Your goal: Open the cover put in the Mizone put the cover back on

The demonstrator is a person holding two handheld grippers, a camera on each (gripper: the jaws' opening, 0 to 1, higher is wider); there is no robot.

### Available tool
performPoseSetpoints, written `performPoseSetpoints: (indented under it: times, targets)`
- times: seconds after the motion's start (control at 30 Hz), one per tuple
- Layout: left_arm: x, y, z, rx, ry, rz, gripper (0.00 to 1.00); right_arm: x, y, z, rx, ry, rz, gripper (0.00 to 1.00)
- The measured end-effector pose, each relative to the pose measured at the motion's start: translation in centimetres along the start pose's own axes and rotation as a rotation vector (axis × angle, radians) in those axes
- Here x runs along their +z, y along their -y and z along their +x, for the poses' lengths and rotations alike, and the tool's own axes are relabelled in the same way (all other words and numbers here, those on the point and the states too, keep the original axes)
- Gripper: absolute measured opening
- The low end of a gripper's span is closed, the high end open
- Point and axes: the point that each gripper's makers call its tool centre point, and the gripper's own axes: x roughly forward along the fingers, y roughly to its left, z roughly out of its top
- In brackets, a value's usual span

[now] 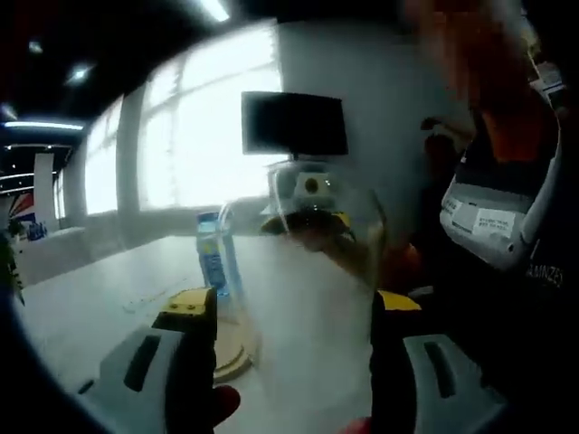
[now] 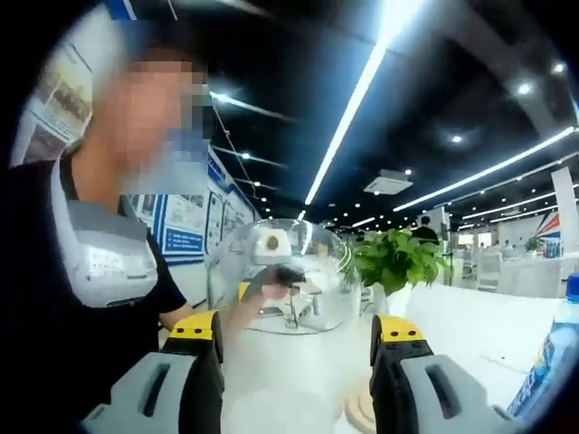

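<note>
Starting w/ the biggest thing, we see the white table (image 1: 99, 285) running across the left gripper view. A person (image 2: 81, 271) in a dark top w/ a grey chest rig sits close by in the right gripper view. A bright window (image 1: 194, 127) and a dark monitor (image 1: 294, 122) stand behind the table.

Next, the clear dome cover (image 1: 330, 240) is up in the air, off its base and between the two grippers. Thru the glass each camera catches the other gripper, blurred. A leafy plant (image 2: 398, 258) sits beyond the cover in the right gripper view.

The Mizone bottle (image 1: 213, 258) stands upright, approx. on the round wooden base (image 1: 233, 357), just beside the lifted cover and apart from it. In the right gripper view it sits at the far right edge.

The left gripper (image 1: 294, 312) has its jaws wide, nothing between them that we can make out. The right gripper (image 2: 297, 325) also shows wide jaws, roughly as wide as the cover. Whether they press on the glass we can't tell.
</note>
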Motion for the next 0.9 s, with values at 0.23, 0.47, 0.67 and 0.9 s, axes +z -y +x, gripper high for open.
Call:
performPoseSetpoints:
  times: [0.23, 0.47, 0.67, 0.9]
  targets:
    - [-0.6, -1.1, -2.7, 0.140, 0.027, 0.020, 0.46, -1.1, 1.6, -1.9, -0.179, -0.017, -0.030, 0.46]
    - [-0.6, -1.9, -4.2, 0.238, 0.074, 0.064, 0.41, -1.7, 2.1, -3.0, -0.245, -0.014, -0.022, 0.40]
    - [-0.4, -3.9, -5.2, 0.305, 0.152, 0.017, 0.30, -2.5, 3.5, -3.1, -0.318, -0.026, -0.026, 0.36]
    - [-0.6, -5.5, -5.0, 0.334, 0.182, 0.016, 0.30, -3.0, 6.2, -4.5, -0.455, 0.028, 0.008, 0.32]
